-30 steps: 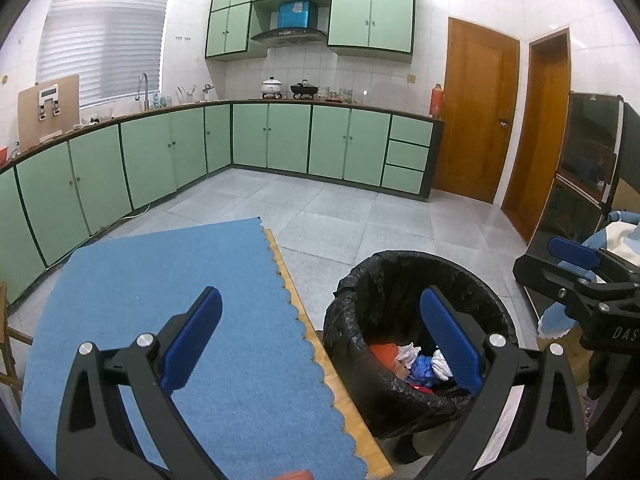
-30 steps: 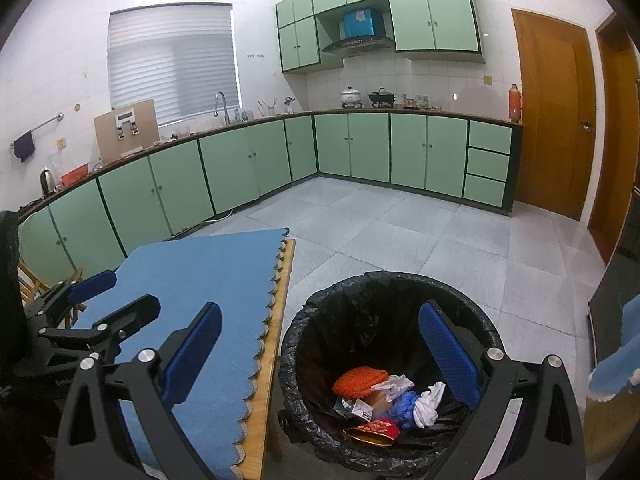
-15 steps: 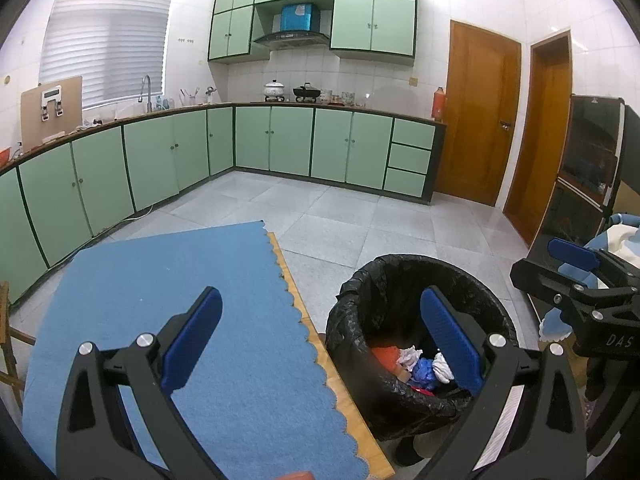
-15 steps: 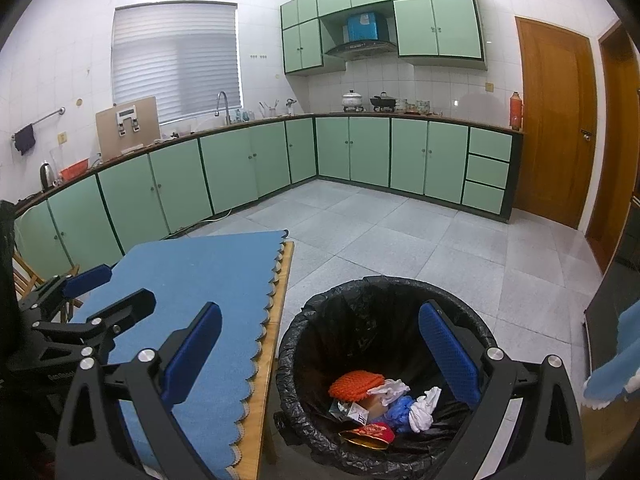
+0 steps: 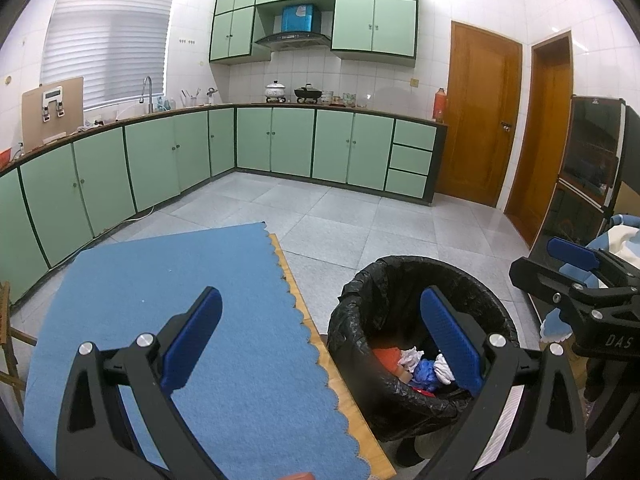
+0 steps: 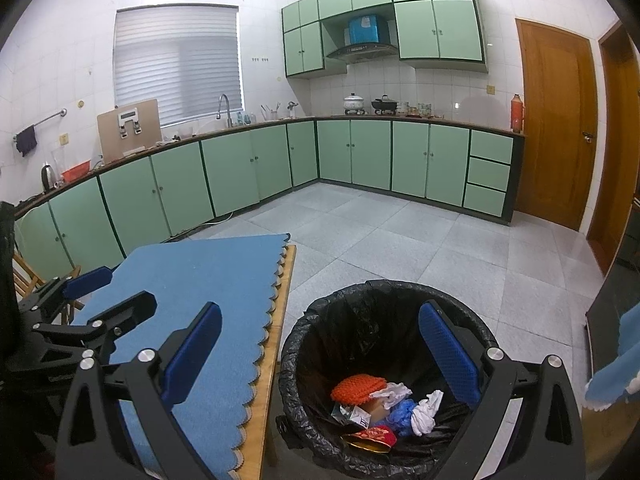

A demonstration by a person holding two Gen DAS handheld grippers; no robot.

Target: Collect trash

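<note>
Jaws wide & empty, L gripper (image 5: 320, 340) + R gripper (image 6: 320, 352) by trash bin (image 6: 384, 296).

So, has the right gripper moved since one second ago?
Yes, slightly. In its own view the bin sits lower and the cabinets reach further down, so the right gripper tilted upward.

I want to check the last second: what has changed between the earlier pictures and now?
Almost nothing changed. Both views drift only slightly. The left claw and the right claw stay open and empty. The trash lies as before in the black bin, beside the blue mat.
</note>
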